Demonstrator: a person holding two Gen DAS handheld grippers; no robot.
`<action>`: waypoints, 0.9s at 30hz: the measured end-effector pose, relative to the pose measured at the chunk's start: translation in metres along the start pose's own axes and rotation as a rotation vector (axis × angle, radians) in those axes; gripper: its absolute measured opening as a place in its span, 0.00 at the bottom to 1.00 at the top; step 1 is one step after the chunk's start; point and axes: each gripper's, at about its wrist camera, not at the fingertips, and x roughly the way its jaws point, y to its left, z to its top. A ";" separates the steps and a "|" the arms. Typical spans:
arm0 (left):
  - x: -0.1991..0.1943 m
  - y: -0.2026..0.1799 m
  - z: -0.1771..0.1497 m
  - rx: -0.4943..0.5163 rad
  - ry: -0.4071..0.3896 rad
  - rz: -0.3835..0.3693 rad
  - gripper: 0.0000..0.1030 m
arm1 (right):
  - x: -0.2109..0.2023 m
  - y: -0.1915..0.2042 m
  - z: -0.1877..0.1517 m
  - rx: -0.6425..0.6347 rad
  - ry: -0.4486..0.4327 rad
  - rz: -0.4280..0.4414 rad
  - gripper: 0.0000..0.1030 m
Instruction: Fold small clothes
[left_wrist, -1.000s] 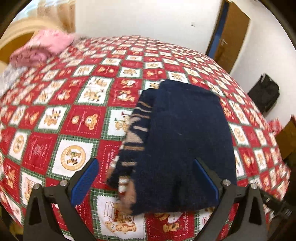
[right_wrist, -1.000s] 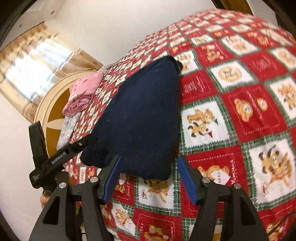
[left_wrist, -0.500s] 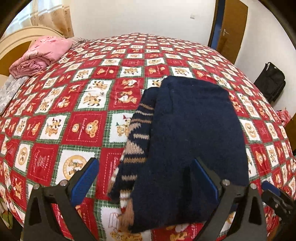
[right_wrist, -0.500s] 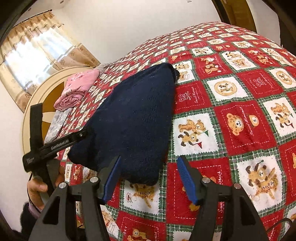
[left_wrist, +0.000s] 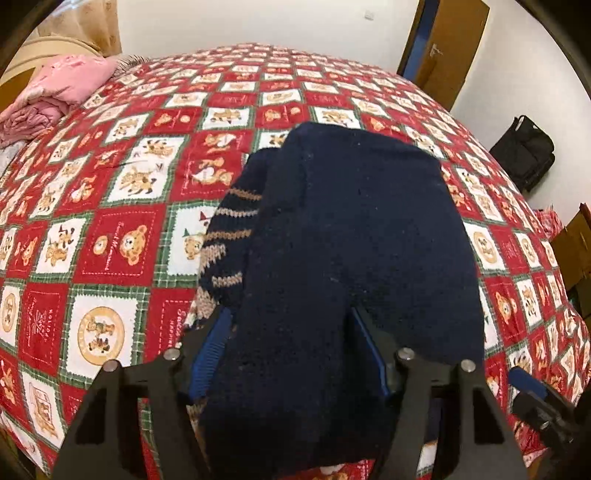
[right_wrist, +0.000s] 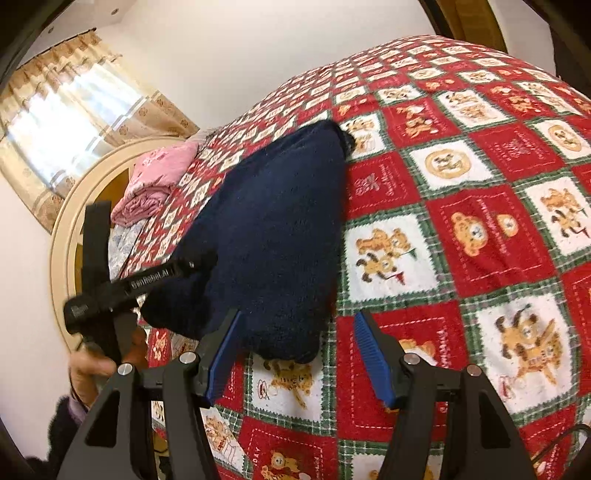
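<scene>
A folded navy sweater (left_wrist: 354, 229) with tan-striped sleeves (left_wrist: 229, 236) lies on the red teddy-bear bedspread (left_wrist: 122, 236). My left gripper (left_wrist: 290, 332) straddles the sweater's near edge. Its jaws are closing, the fabric bunches up between the blue pads (left_wrist: 210, 350), and the right pad digs a crease into it. In the right wrist view the same sweater (right_wrist: 273, 229) runs away from me. My right gripper (right_wrist: 297, 350) stands open at its near corner, which sits just ahead of the left pad (right_wrist: 221, 354). A person's hand (right_wrist: 92, 365) holds the left tool at the far left.
A folded pink cloth pile (left_wrist: 62, 92) lies by the cream headboard (right_wrist: 74, 206) at the bed's far left. A black bag (left_wrist: 524, 155) sits on the floor beyond the bed's right edge, near a brown door (left_wrist: 450, 48). A curtained window (right_wrist: 62, 110) is behind the headboard.
My left gripper has moved forward and down over the sweater's near edge, and its jaws have narrowed from wide open onto the fabric. The right gripper has stayed at the near corner.
</scene>
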 end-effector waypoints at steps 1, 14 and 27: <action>-0.002 -0.003 -0.001 0.015 -0.005 0.007 0.56 | -0.001 -0.002 0.001 0.011 -0.005 -0.001 0.61; -0.022 0.014 0.003 0.050 -0.078 0.045 0.17 | 0.001 0.008 0.006 0.000 -0.013 0.007 0.61; -0.021 0.030 0.004 0.000 -0.047 0.003 0.27 | 0.056 0.033 -0.009 -0.084 0.135 -0.007 0.61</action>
